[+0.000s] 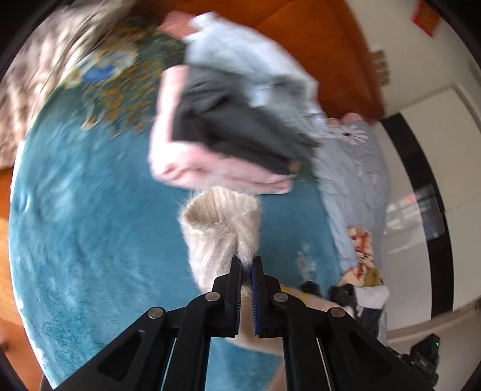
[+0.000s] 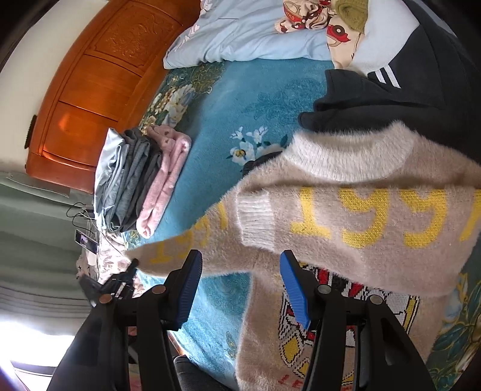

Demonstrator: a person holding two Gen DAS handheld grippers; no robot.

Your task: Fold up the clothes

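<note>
A fuzzy beige sweater (image 2: 345,210) with yellow "1991" lettering lies spread on the teal bed blanket (image 2: 228,114). My left gripper (image 1: 247,264) is shut on the sweater's ribbed sleeve cuff (image 1: 221,222) and holds it above the blanket (image 1: 90,225); that view is blurred. It also shows in the right wrist view (image 2: 135,264), at the sleeve's end. My right gripper (image 2: 240,285) is open and empty, just in front of the sweater's folded-over sleeve.
A stack of folded clothes (image 2: 141,180), pink, dark grey and pale blue, sits by the orange wooden headboard (image 2: 90,90); it also shows in the left wrist view (image 1: 234,120). A dark garment (image 2: 390,99), a light blue quilt (image 2: 240,36) and patterned laundry (image 2: 315,15) lie at the far side.
</note>
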